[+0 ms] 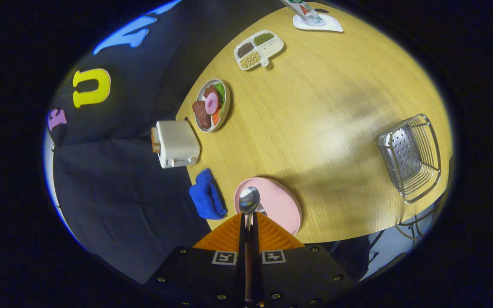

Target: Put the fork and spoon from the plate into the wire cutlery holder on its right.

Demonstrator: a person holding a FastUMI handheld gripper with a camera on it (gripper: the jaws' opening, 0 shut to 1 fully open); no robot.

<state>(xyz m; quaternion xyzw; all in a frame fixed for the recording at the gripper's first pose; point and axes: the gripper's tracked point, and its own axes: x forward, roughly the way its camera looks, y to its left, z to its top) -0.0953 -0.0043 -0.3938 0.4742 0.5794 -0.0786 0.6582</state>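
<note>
Between the gripper's point(249, 222) two fingers, a spoon point(249, 201) is clamped by its handle, both fingers pressing on it. Its long axis runs straight ahead along the fingers, bowl pointing forward and away from the gripper, the handle passing back through the narrow gap between them. The bowl hangs over the near part of a pink plate point(278, 201), and whether it touches the plate cannot be told. Just beside the bowl, fork point(261, 209) tines peek out on the plate, mostly hidden behind the fingers. A crumpled blue cloth point(206, 196) lies just left of the plate. Well off to the right on the wooden worktop point(315, 119) stands the wire cutlery holder point(413, 156), tipped in the view, with a perforated metal panel inside. Beyond the cloth sits a white toaster point(177, 143) at the worktop's edge, then a plate of food point(211, 104), and farther still a divided tray point(258, 49) of beans and grains.
</note>
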